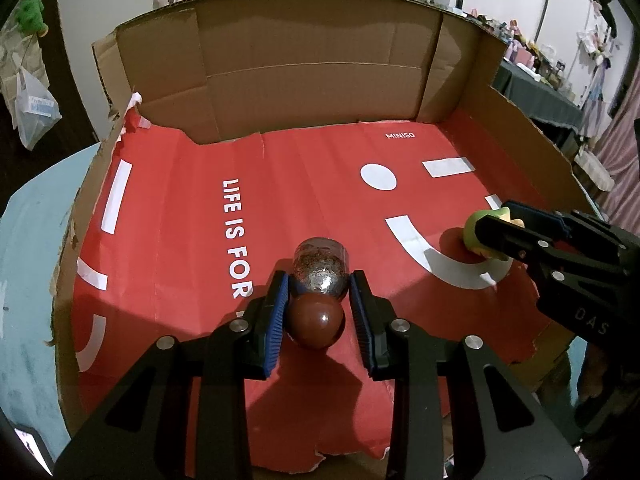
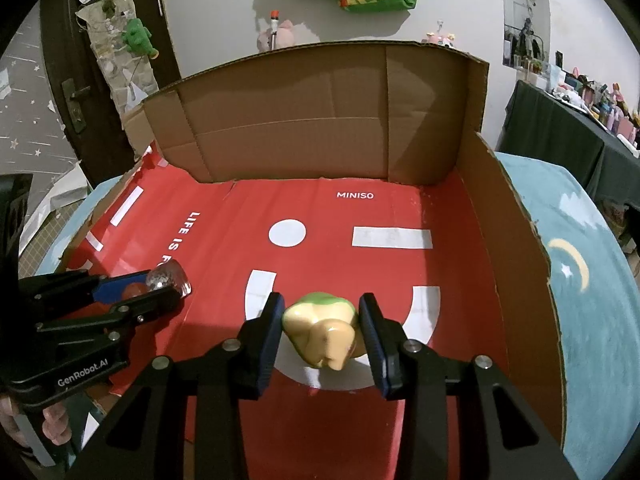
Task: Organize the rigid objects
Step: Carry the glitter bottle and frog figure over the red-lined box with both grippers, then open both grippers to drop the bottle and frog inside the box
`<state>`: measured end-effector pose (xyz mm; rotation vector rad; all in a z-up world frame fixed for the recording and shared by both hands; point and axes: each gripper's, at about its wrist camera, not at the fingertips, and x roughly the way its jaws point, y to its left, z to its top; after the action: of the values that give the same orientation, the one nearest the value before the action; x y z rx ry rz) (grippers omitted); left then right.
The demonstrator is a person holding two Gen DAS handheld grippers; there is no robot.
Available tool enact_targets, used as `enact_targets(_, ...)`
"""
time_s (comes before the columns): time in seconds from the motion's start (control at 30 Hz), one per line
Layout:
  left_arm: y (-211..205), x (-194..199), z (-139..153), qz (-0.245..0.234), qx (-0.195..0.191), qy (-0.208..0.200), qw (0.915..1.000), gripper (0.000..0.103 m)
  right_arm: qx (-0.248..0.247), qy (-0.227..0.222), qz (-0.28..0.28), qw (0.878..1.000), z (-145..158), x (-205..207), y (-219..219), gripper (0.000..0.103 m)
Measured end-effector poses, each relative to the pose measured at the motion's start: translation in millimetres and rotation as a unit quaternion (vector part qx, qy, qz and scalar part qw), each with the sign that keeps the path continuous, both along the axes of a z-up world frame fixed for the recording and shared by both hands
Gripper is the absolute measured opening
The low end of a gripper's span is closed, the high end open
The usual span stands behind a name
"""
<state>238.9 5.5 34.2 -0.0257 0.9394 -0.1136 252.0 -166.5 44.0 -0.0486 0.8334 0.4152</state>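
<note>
The left gripper (image 1: 318, 300) is clamping its blue pads on a small jar (image 1: 320, 268) with a brown round lid (image 1: 316, 322), jaws drawn tight against it. The jar is pointing away from the camera, clear glittery body ahead, lid nearest us, sitting low over the red paper sheet (image 1: 312, 184) just beside the white lettering. Over at three o'clock in the left wrist view, the right gripper (image 1: 494, 236) is closing on a green-and-cream toy figure (image 1: 476, 232) above the white smile arc.

Switching to the right wrist view: the figure (image 2: 322, 330) is wedged between both pads, green end forward, cream part toward the camera, directly over the white arc. At nine o'clock the left gripper (image 2: 160, 288) is showing with the jar (image 2: 170, 278) in its jaws, and fingers (image 2: 54, 420) of a hand are curling round its handle. The cardboard box wall (image 2: 304, 128) is standing at twelve o'clock.
</note>
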Motion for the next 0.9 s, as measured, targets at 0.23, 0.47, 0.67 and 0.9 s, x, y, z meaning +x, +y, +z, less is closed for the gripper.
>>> enact_targets(0.23, -0.9, -0.7, -0.1, 0.003, 0.010, -0.001, 0.9999, 0.029, 0.001, 0.000, -0.001, 1.000, -0.2, -0.3, -0.1, 0.041)
enact_targets(0.47, -1.7, 0.5, -1.5, 0.004, 0.011, 0.000, 0.9999, 0.030, 0.001, 0.000, 0.000, 1.000, -0.5, -0.4, 0.0, 0.042)
enact_targets(0.67, -1.5, -3.5, 5.4, 0.005, 0.019, -0.014, 0.9997, 0.030, 0.000, 0.000, -0.001, 1.000, -0.3, -0.5, 0.0, 0.042)
enact_targets(0.9, 1.6, -6.7, 6.9, 0.015, 0.018, -0.008, 0.9997, 0.031, 0.002, -0.007, -0.001, 1.000, 2.2, -4.2, -1.3, 0.042)
